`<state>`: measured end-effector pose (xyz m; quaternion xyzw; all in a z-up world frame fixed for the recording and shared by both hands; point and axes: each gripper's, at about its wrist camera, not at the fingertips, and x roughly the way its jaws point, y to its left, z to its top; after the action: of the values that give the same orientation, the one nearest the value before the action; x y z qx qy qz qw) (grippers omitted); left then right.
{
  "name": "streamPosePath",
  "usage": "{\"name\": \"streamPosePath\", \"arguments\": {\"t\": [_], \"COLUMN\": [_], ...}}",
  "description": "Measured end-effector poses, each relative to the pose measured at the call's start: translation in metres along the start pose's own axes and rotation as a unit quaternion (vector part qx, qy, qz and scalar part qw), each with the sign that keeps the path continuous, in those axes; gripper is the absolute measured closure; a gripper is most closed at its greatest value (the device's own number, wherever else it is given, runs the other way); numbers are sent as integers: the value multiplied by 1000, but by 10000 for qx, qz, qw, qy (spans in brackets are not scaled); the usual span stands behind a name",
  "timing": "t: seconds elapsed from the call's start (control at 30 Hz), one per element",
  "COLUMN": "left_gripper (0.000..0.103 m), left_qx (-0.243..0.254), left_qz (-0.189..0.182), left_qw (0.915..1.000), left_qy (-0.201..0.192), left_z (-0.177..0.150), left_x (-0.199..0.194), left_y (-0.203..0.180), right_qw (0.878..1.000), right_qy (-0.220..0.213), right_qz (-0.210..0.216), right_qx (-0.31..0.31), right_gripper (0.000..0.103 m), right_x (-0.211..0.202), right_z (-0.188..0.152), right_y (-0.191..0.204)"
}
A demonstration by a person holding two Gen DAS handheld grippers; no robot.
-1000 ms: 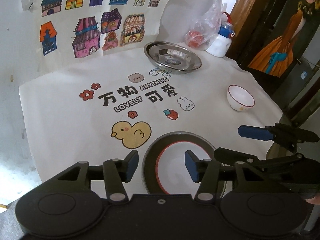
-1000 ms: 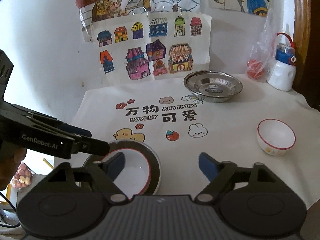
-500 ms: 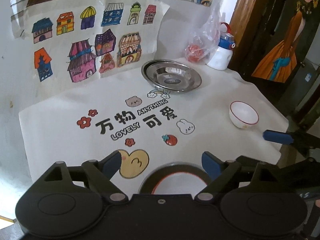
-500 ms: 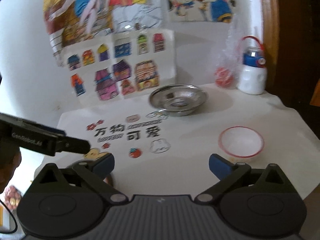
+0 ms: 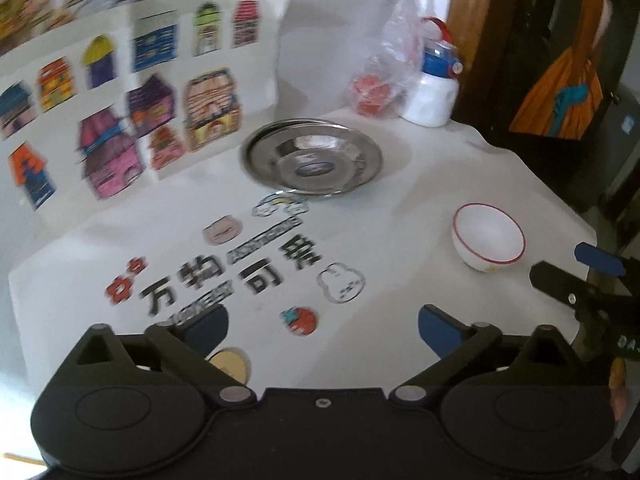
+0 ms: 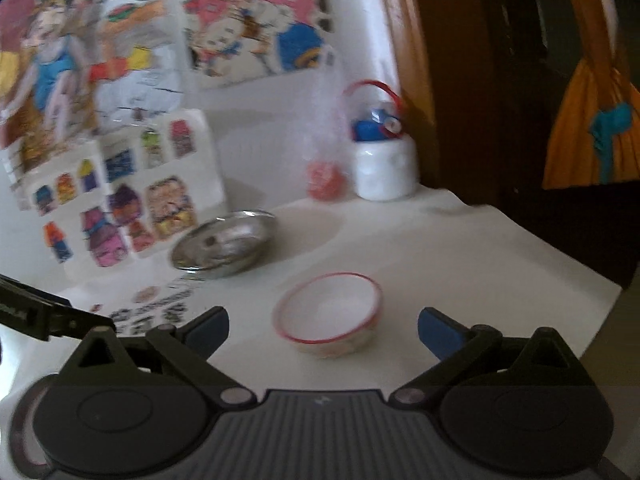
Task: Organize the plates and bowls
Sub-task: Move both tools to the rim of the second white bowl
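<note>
A small white bowl with a red rim sits on the white printed cloth, just ahead of my open, empty right gripper, between its jaws' lines. It also shows in the left wrist view at the right. A steel plate lies at the back centre, also in the right wrist view. My left gripper is open and empty above the cloth's front. The right gripper's fingers show at the far right there. The dark plate with the red-rimmed bowl is mostly hidden; a sliver of rim shows.
A white bottle with a blue cap and a plastic bag with red items stand at the back right. House drawings lean on the wall behind. The table edge drops off at the right beside a dark wooden door.
Both grippers have lifted and swung right. The left gripper opened wide and left the dark plate behind. The right gripper now faces the white bowl closely.
</note>
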<state>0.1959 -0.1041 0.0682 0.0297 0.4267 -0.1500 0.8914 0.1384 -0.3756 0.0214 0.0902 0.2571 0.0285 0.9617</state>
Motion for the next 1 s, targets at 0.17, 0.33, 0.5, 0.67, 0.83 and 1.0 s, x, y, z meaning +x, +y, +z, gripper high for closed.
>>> {"name": "streamPosePath", "arguments": {"t": [0.17,0.33,0.5,0.67,0.83,1.0], "left_gripper": [1,1,1,1,1,2], "left_qx": [78,122,148,61,28,90], "left_qz": [-83,-98,-171,-263,-295,-264], "left_qw": [9997,9996,9992,9989,9987,9988], "left_qy": [228,237,317,379,424,399], "left_z": [22,41,57,64,64,64], "left_x": [30,60,96,120,130,134], "left_y": [-25,-49,-67,-76,-80,-84], "right_qw": [9991,9971,9971,9970,9970,9970], "right_qy": [5,-4,94,123,107,26], "right_qz": [-353,-694,-731,-756,-758,-774], "right_qx": [221,302,181,118,66,-27], "right_gripper": [0,0,0,0,0,1], "right_x": [20,38,57,66,71,68], "right_z": [-5,-8,-8,-9,-10,-12], "right_y": [-26,-41,-44,-45,-41,-37]}}
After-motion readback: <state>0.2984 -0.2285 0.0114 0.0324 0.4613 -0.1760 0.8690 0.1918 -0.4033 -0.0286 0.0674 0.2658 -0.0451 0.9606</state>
